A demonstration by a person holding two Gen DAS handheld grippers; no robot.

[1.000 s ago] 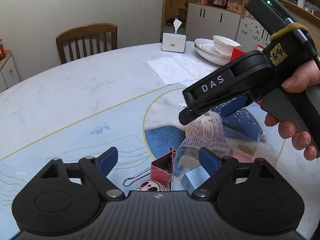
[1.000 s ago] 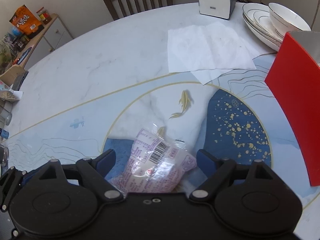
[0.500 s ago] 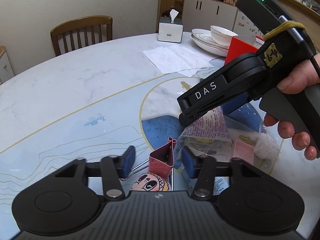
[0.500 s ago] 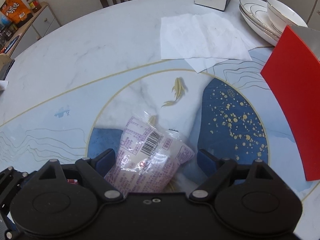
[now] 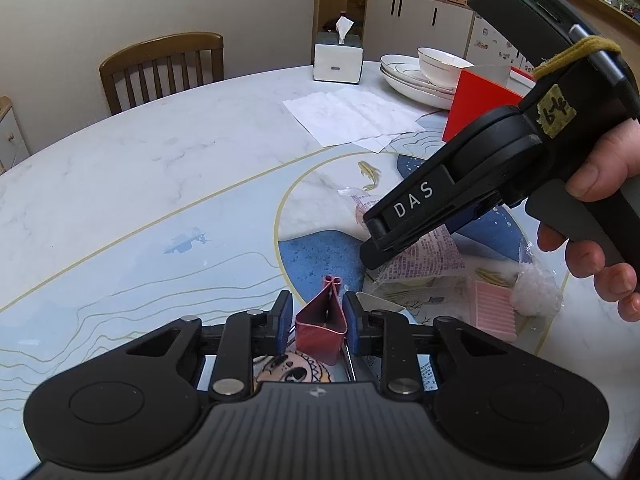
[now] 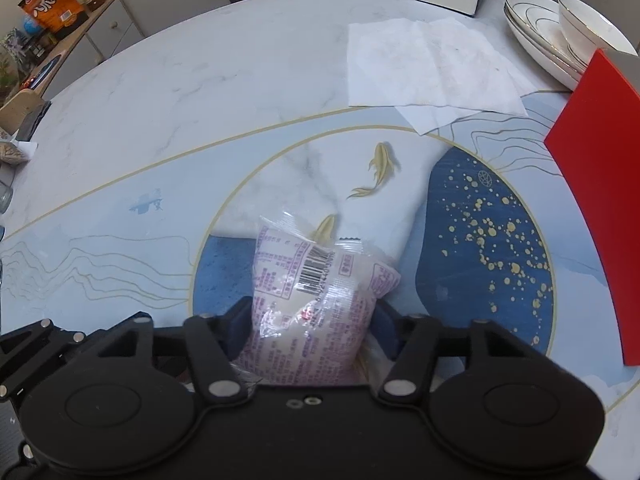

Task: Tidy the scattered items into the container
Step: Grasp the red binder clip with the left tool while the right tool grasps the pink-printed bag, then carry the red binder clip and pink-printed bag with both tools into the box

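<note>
My left gripper (image 5: 318, 326) is shut on a dark pink binder clip (image 5: 320, 326), just above a round cartoon-face sticker (image 5: 286, 370). My right gripper (image 6: 310, 320) is shut on a clear snack packet with purple print and a barcode (image 6: 316, 280); the packet also shows in the left wrist view (image 5: 424, 254) under the right gripper's body (image 5: 460, 196). The red container (image 6: 600, 184) stands at the right of the table; it also shows in the left wrist view (image 5: 484, 106). A pink ribbed piece (image 5: 494, 310) and a small bag of white bits (image 5: 536, 294) lie beside the packet.
White paper sheets (image 6: 428, 68) lie beyond the packet. Stacked plates with a bowl (image 6: 560, 36) and a tissue box (image 5: 338, 62) stand at the far right. A wooden chair (image 5: 160, 68) is behind the marble table (image 5: 160, 168).
Both grippers have closed: the left fingers came together on the binder clip, the right fingers on the snack packet. Both wrist views have shifted slightly.
</note>
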